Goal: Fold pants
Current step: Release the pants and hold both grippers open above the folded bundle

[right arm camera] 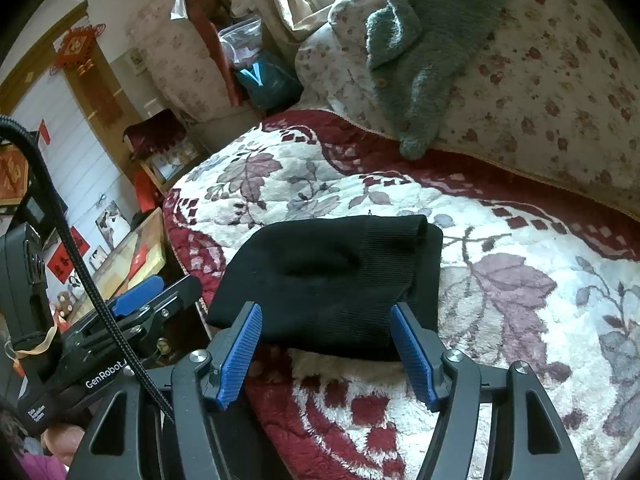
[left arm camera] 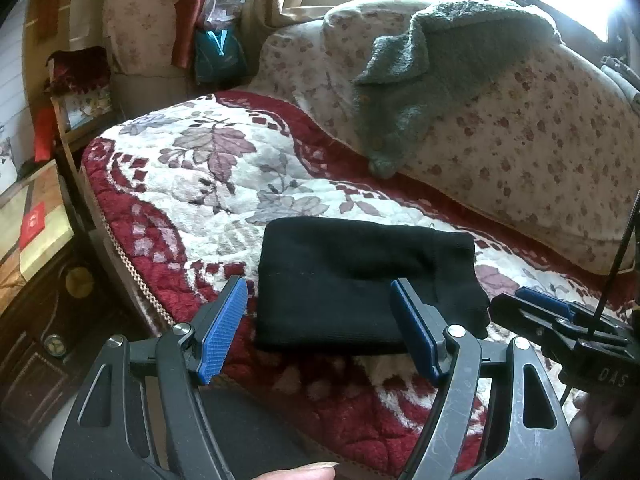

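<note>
The black pants (left arm camera: 360,280) lie folded into a compact rectangle on the red and white floral blanket (left arm camera: 200,184). They also show in the right wrist view (right arm camera: 332,276). My left gripper (left arm camera: 320,328) is open and empty, hovering just in front of the pants' near edge. My right gripper (right arm camera: 328,348) is open and empty too, just in front of the same edge. The right gripper shows at the right of the left wrist view (left arm camera: 560,320), and the left gripper at the left of the right wrist view (right arm camera: 140,300).
A grey fleece garment (left arm camera: 420,80) hangs over the floral sofa back (left arm camera: 540,152). The blanket's front edge (left arm camera: 132,280) drops to dark furniture at the left. Bags (left arm camera: 220,48) stand at the far end.
</note>
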The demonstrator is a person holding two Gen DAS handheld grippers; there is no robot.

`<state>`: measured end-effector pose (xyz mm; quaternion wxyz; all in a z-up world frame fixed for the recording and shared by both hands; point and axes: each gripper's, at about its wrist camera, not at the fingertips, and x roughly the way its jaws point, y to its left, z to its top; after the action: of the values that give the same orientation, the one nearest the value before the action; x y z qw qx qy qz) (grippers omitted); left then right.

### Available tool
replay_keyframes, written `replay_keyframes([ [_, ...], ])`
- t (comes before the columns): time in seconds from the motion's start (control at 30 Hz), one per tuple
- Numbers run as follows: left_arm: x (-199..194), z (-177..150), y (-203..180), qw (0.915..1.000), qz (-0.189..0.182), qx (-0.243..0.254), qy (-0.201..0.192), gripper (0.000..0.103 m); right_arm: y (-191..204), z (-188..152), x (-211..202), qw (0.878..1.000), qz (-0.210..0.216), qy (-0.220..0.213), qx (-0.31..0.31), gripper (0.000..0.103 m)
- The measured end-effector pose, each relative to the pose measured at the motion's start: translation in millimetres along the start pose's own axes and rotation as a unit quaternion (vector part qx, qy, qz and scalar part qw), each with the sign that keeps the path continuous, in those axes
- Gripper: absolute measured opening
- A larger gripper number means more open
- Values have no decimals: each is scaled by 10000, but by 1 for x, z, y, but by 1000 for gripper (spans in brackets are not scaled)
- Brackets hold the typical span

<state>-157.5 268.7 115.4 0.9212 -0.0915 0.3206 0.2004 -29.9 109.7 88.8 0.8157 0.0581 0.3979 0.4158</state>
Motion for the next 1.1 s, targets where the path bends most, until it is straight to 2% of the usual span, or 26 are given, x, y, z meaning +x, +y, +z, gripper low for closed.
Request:
replay_keyframes([
  [1.1,3,0,7,10000,12,-74,17,75,4,-2,6,9999,-11,94,-49,65],
])
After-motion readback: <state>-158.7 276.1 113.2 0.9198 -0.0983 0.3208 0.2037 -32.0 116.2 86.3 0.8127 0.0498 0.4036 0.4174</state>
